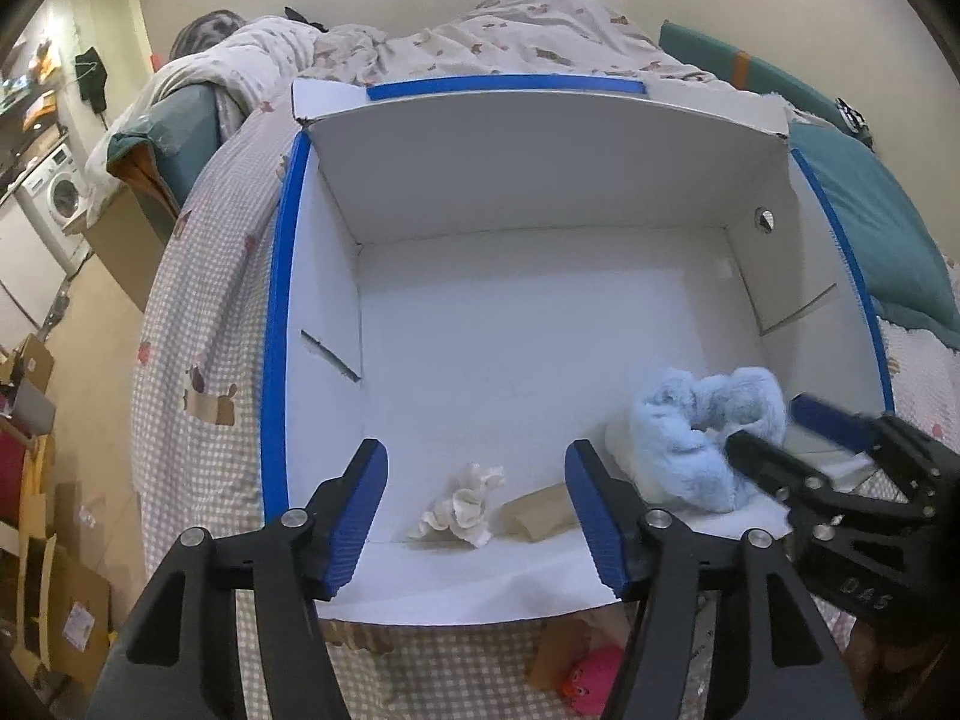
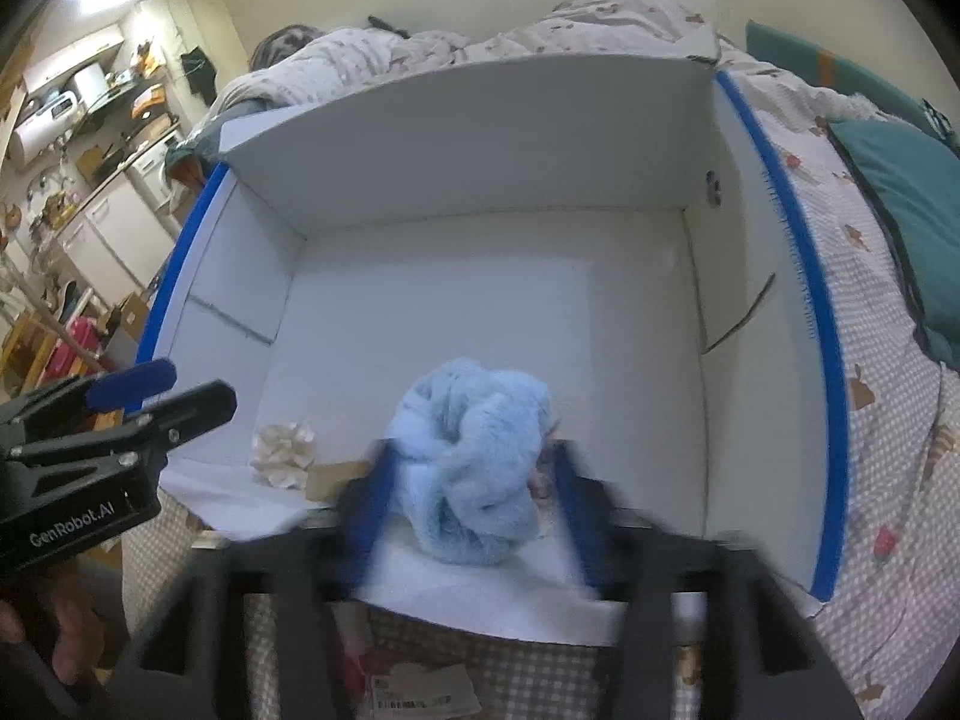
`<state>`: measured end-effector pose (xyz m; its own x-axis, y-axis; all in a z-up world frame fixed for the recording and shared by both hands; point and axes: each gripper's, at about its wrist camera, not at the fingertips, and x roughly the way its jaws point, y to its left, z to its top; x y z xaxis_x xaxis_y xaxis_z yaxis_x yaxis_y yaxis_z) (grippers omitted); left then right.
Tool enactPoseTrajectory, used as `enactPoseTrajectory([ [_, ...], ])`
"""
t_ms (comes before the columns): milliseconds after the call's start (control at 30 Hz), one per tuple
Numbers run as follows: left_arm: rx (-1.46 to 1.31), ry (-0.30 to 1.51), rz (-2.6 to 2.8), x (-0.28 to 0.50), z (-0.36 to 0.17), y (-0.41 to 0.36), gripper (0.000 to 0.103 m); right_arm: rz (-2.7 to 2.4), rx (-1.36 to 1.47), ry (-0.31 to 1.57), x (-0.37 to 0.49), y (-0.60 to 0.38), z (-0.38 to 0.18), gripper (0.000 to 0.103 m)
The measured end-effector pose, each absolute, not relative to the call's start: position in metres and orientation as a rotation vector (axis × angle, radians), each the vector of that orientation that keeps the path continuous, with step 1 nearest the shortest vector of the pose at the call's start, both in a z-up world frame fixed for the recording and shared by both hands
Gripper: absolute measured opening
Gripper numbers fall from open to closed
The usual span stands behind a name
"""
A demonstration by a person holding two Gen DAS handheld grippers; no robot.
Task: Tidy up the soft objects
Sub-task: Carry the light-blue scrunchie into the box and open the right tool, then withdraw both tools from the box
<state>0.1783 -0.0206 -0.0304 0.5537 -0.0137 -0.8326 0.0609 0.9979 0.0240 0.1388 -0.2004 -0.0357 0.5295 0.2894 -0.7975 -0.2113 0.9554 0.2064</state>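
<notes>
A white cardboard box [image 1: 540, 180] with blue-taped rims [image 2: 804, 312] sits open on the bed. A fluffy light-blue soft object [image 1: 696, 444] lies on the box floor near the front right; it also shows in the right wrist view [image 2: 474, 456]. A small cream cloth piece [image 1: 465, 507] lies at the front, also seen in the right wrist view [image 2: 285, 450]. My left gripper [image 1: 477, 510] is open and empty over the front rim. My right gripper [image 2: 474, 480] is open, its blurred fingers on either side of the blue object.
A brown paper scrap [image 1: 540, 513] lies beside the cream piece. A pink toy [image 1: 591, 678] lies on the checked bedspread [image 1: 198, 360] below the box front. A teal pillow [image 2: 906, 210] is at the right. Cardboard boxes [image 1: 54, 588] and a washing machine [image 1: 60, 192] stand at the left.
</notes>
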Motion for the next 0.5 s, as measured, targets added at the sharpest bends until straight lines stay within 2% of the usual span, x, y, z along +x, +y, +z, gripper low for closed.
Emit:
enactPoseTrajectory([
  [167, 0.043, 0.983, -0.033, 0.1802, -0.0307, -0.0179, 0.058, 0.213, 0.037, 0.908, 0.138, -0.2041, -0.0283, 0.074],
  [500, 0.055, 0.986, -0.028, 0.1796, -0.0333, -0.0185, 0.059, 0.223, 0.034, 0.912, 0.1375, -0.2063, -0.0286, 0.074],
])
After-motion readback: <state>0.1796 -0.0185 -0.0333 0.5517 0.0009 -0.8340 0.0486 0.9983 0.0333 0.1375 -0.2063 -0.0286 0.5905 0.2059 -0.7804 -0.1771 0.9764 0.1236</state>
